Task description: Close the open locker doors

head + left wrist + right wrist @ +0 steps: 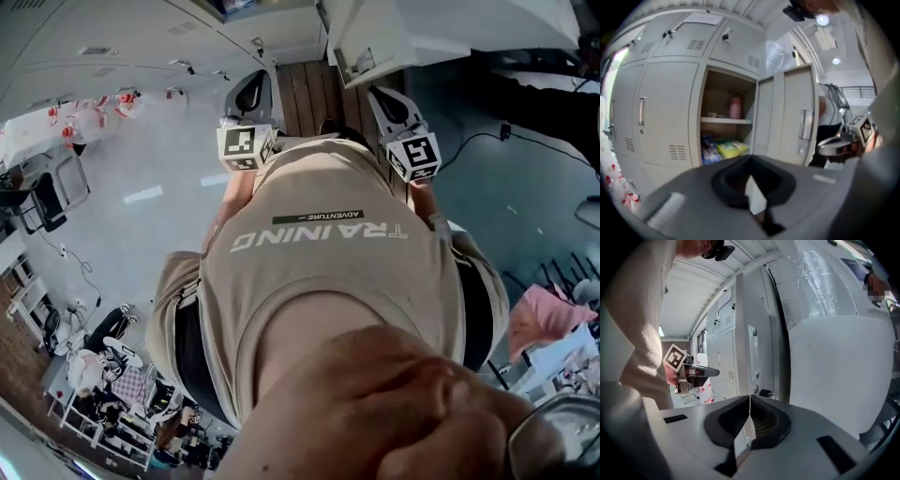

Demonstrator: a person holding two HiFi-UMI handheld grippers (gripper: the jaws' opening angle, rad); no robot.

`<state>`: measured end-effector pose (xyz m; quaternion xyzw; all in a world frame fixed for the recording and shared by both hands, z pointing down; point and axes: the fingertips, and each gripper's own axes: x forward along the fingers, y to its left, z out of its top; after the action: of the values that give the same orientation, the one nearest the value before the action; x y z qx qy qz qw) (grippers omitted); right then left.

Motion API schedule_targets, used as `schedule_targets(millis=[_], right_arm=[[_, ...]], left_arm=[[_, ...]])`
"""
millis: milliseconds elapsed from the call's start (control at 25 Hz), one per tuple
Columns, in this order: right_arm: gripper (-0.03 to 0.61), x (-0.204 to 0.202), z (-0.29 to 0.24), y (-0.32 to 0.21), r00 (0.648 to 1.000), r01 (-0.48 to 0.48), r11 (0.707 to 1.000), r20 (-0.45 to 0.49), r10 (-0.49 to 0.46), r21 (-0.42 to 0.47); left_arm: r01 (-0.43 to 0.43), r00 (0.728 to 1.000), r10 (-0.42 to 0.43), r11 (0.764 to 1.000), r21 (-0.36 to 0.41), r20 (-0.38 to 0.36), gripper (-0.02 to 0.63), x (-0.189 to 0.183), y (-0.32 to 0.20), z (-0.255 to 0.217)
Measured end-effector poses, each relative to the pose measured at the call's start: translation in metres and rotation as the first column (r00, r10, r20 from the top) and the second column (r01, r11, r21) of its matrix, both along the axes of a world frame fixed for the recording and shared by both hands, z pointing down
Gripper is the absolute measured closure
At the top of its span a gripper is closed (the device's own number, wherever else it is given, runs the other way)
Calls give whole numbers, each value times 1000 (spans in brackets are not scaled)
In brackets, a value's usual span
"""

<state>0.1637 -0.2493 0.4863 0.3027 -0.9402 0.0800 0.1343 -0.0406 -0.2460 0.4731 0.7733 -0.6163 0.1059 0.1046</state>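
- The left gripper points at the lockers, its fingers pressed together with nothing between them.
- The right gripper also has its fingers closed on nothing.
- The open locker door stands swung out to the right of its compartment, ahead of both grippers and touched by neither.
- Inside, a pink bottle stands on the shelf, and a yellow packet lies below it.
- The neighbouring door to the left is shut.

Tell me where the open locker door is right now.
In the left gripper view the open locker door stands swung out right of centre, just right of the open compartment with the pink bottle.
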Motion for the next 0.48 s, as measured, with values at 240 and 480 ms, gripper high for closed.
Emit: schedule_targets(millis=[240,480], right_arm=[[563,-10,-24,-16,995,94,993,13,-96,75],[563,-40,-34,-12,984,169,983,44,-173,69]], left_arm=[[36,999,-36,999,-19,13,621,3,7,-6],[93,996,-93,995,-23,17,621,-17,17,-10]])
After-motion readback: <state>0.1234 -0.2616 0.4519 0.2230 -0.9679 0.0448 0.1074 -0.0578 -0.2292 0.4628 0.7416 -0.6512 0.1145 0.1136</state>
